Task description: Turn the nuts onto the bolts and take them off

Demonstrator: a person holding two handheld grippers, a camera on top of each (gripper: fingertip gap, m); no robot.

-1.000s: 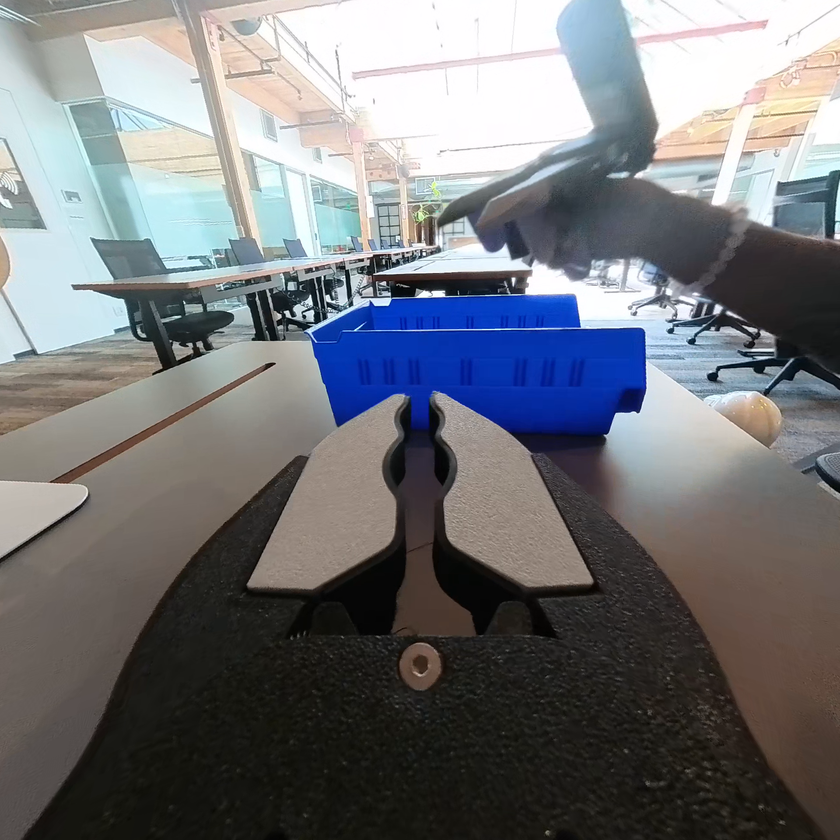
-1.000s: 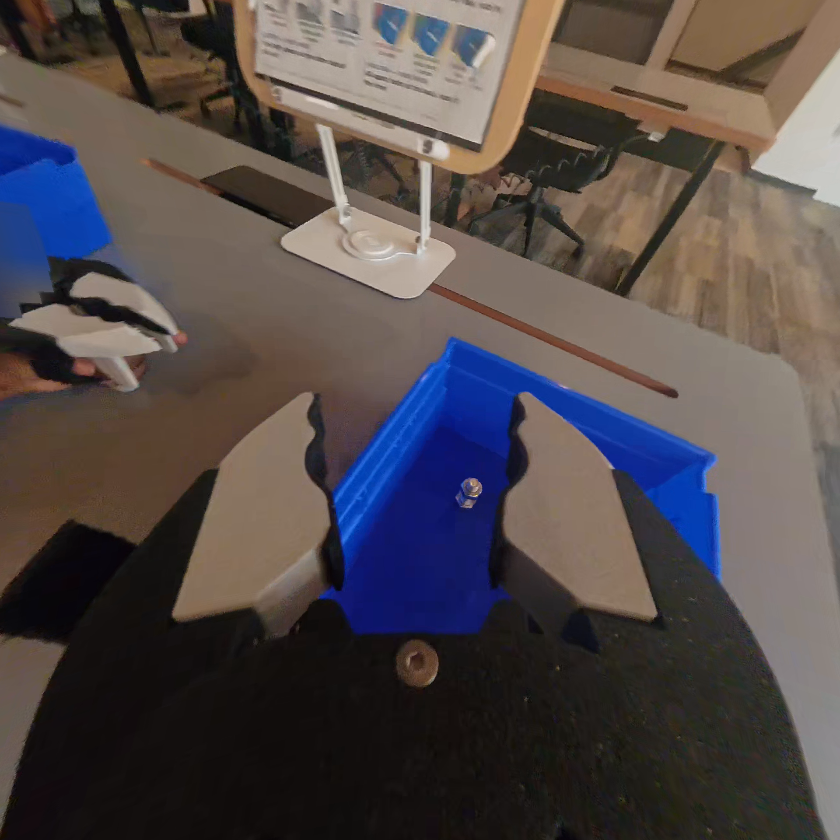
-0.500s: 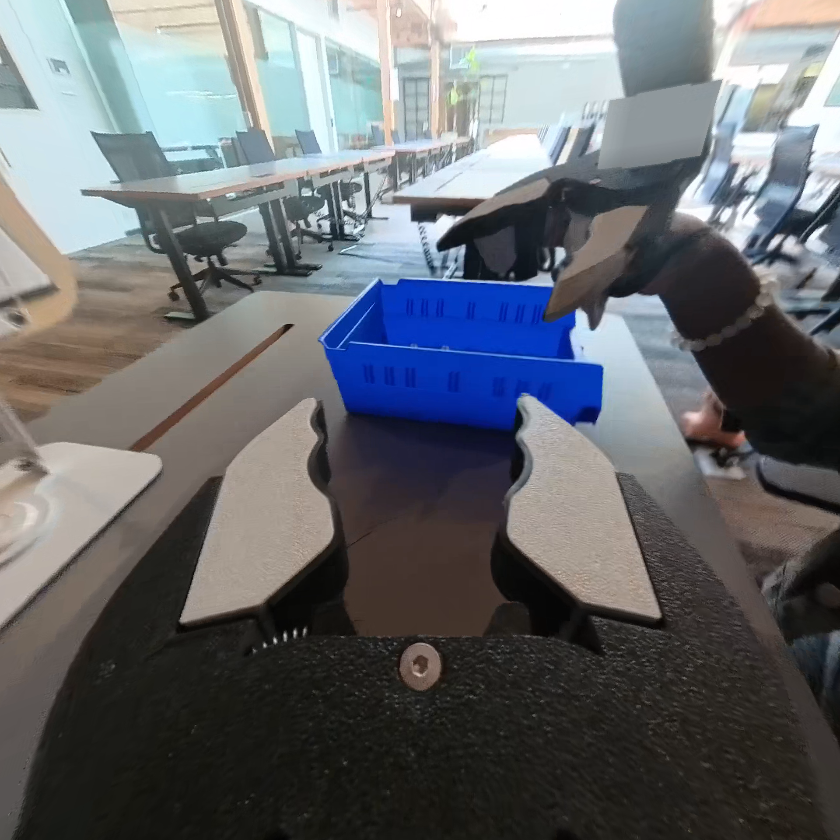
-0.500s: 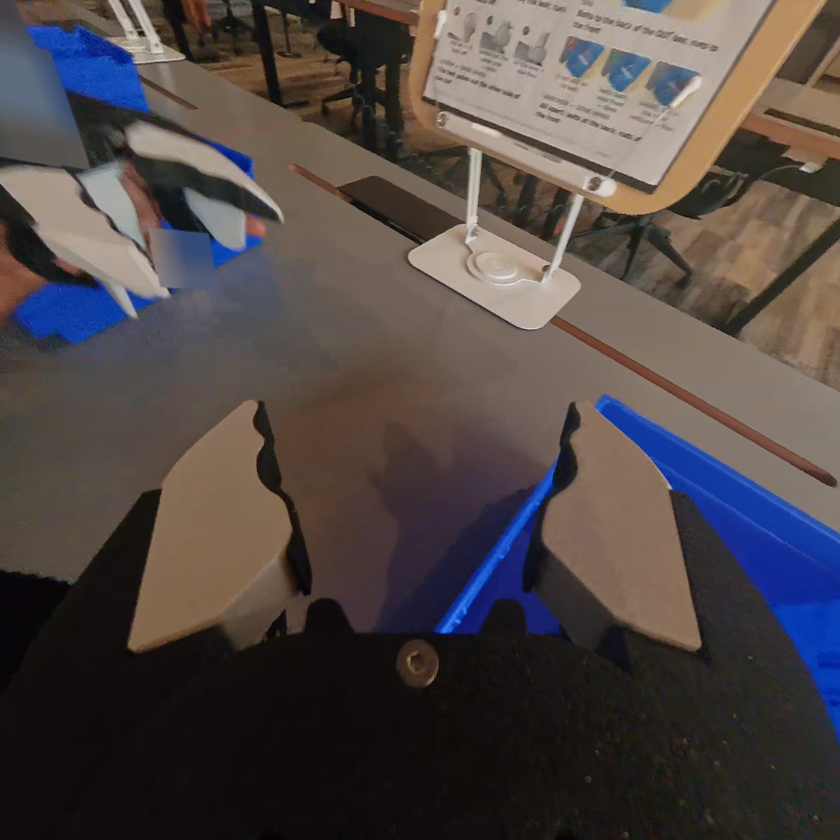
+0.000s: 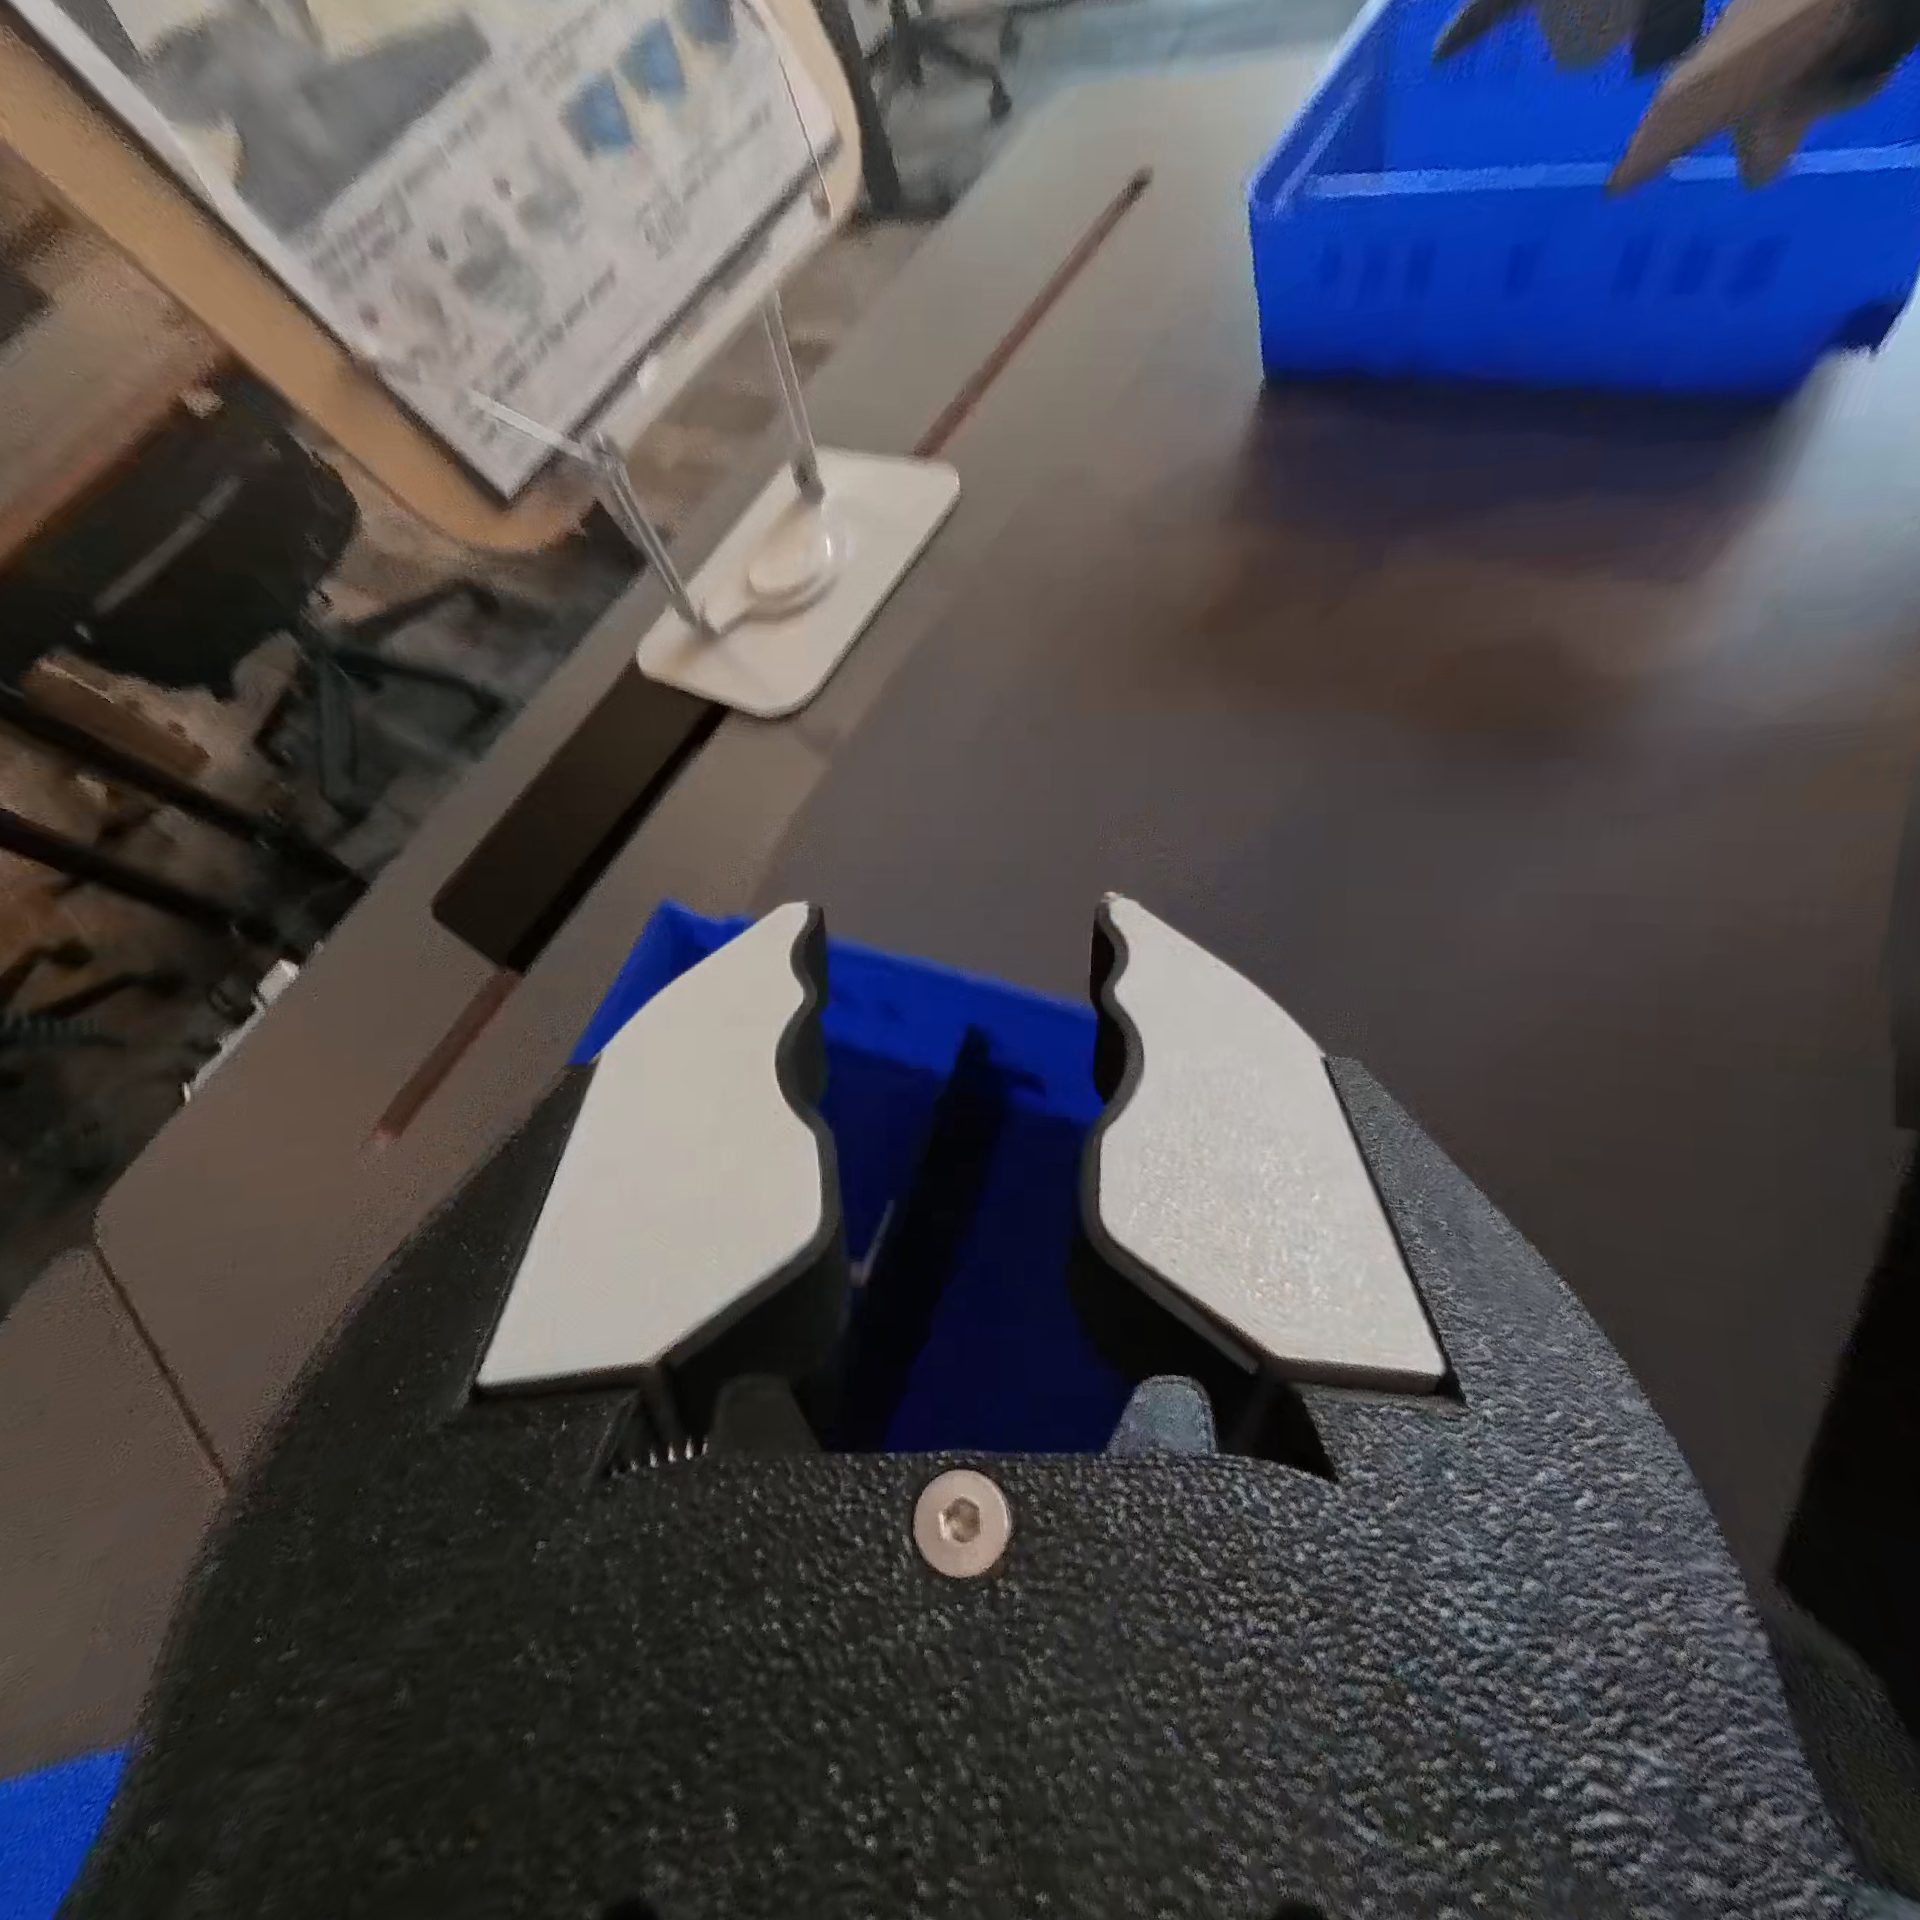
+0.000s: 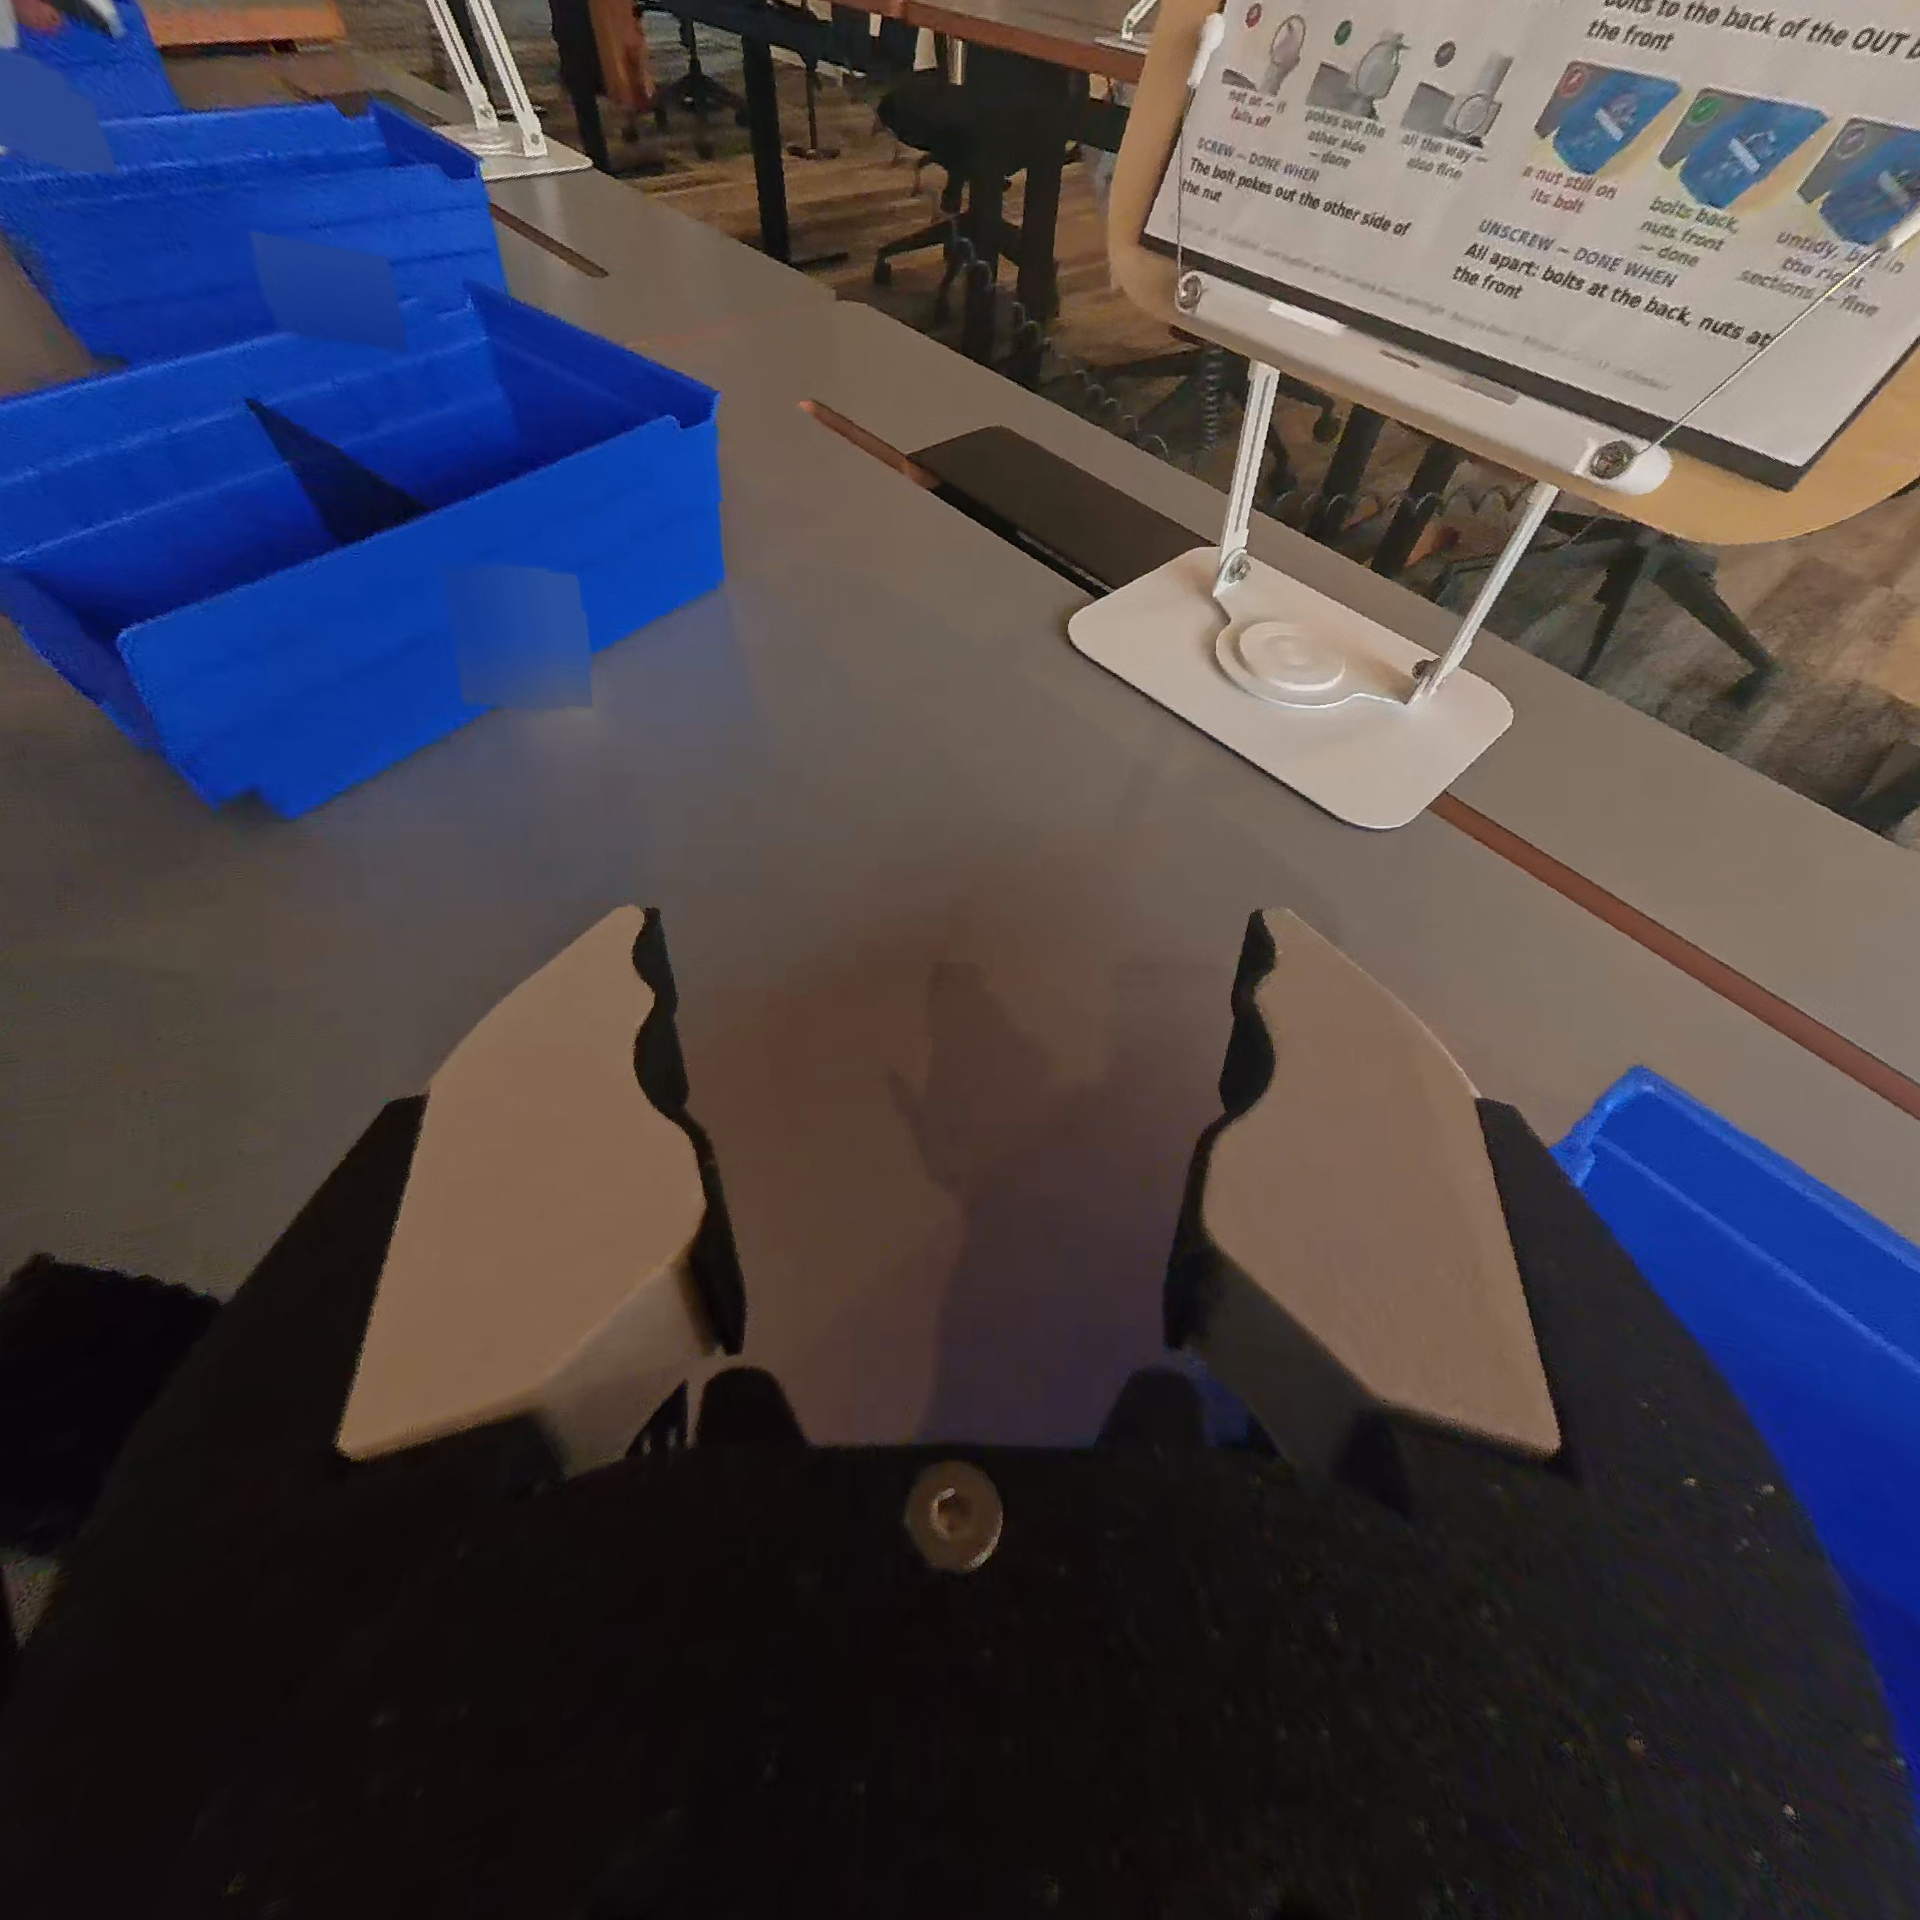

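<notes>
My left gripper [image 5: 958,920] is open and empty, held just above a blue bin [image 5: 935,1003] with a black divider [image 5: 956,1143]. A thin grey thing lies blurred in this bin beside the divider; I cannot tell what it is. My right gripper [image 6: 951,925] is open and empty over bare grey table [image 6: 935,790]. A second blue bin [image 6: 1704,1226] lies at its right; its inside is hidden. The divided bin [image 6: 343,665] lies far left in the right wrist view. The right gripper [image 5: 1745,94] shows above the far bin [image 5: 1538,270] in the left wrist view.
An instruction board on a white stand [image 6: 1288,686] stands at the table's far edge, also in the left wrist view [image 5: 800,582]. A dark slot [image 6: 1039,499] is cut in the table beside it. More blue bins [image 6: 239,197] are stacked behind the divided bin. Office chairs and desks lie beyond. The left gripper's tips are roughly 35 cm from the right gripper's.
My left gripper opened and swung down over the divided bin. My right gripper left the bin with the bolt, which now sits at its right, and opened wider.
</notes>
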